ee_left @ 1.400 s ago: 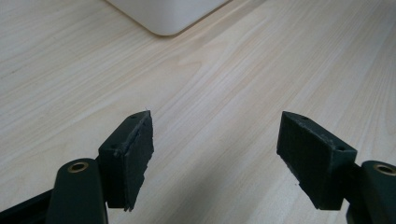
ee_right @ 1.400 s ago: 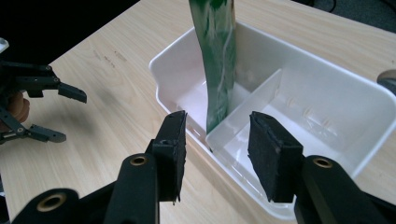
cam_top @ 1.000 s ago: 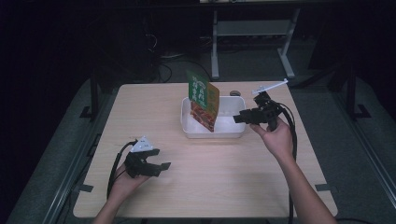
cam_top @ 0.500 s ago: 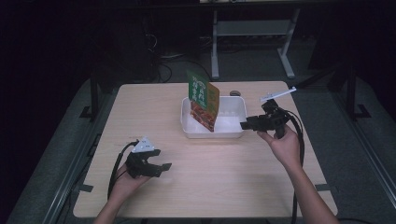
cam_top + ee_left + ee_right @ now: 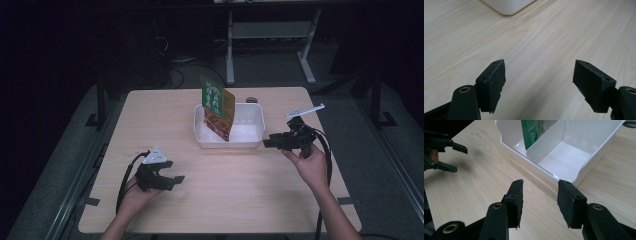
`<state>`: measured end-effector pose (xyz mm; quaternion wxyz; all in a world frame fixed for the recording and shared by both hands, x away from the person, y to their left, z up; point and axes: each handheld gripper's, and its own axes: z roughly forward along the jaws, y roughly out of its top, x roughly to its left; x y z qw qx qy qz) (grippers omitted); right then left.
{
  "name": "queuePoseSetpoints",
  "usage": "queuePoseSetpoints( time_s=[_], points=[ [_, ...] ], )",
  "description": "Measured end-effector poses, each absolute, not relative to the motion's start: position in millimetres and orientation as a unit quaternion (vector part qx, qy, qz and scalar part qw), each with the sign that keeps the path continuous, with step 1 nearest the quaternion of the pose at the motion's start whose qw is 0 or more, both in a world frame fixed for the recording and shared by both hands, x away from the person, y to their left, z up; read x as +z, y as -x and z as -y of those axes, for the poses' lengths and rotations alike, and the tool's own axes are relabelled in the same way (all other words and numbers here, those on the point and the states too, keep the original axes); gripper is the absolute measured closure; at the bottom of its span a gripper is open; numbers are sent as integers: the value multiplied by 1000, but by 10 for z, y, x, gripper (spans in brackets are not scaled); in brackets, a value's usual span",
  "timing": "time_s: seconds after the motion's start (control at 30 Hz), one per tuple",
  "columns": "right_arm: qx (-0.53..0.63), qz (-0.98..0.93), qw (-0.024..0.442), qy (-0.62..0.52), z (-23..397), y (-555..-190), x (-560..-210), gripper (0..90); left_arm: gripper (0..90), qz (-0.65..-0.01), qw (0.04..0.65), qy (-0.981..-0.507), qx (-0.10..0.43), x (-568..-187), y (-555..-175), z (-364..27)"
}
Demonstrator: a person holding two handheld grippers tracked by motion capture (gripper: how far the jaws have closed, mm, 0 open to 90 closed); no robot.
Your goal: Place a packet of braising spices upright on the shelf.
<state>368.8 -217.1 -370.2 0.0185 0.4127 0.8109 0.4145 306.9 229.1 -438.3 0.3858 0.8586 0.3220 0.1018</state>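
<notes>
High view: a white tray [image 5: 252, 131] sits a little beyond the middle of the wooden bench [image 5: 220, 200], its long axis running 9 to 3 o'clock. A green and orange packet [image 5: 217, 106] stands upright in the tray's left compartment, leaning slightly toward 11 o'clock, its tall side pointing up and its flat faces turned roughly toward 8 and 2 o'clock. The right compartment holds nothing that can be seen.

The right tool [image 5: 269, 142] is held just off the tray's near right corner, at about 4 o'clock from the tray, its jaws aimed toward 9 o'clock and close to the tray wall without touching it. In the right gripper view the right tool [image 5: 539, 188] has its jaws apart with bare bench between them; the tray [image 5: 564, 171] lies at 12 o'clock from them, its corner just past the right jaw, a white divider [image 5: 544, 142] running away toward 1 o'clock, and the packet [image 5: 532, 131] beyond it.

The left tool [image 5: 172, 178] rests low over the bench at 7 o'clock from the tray, well apart from it, pointing toward 3 o'clock. In the left gripper view the left tool [image 5: 539, 75] has its jaws wide apart over bare wood, with a tray corner [image 5: 507, 6] at 11 o'clock.
</notes>
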Motion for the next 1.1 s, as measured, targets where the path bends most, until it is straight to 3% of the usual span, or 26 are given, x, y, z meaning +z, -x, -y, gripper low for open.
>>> queuePoseSetpoints(
  time_s=[1.1],
  points=[
    [403,-815,-1,-415,2329,-3321,-4036,540,259,-325,386,-857,106,-4381,-3071,-2305]
  ],
)
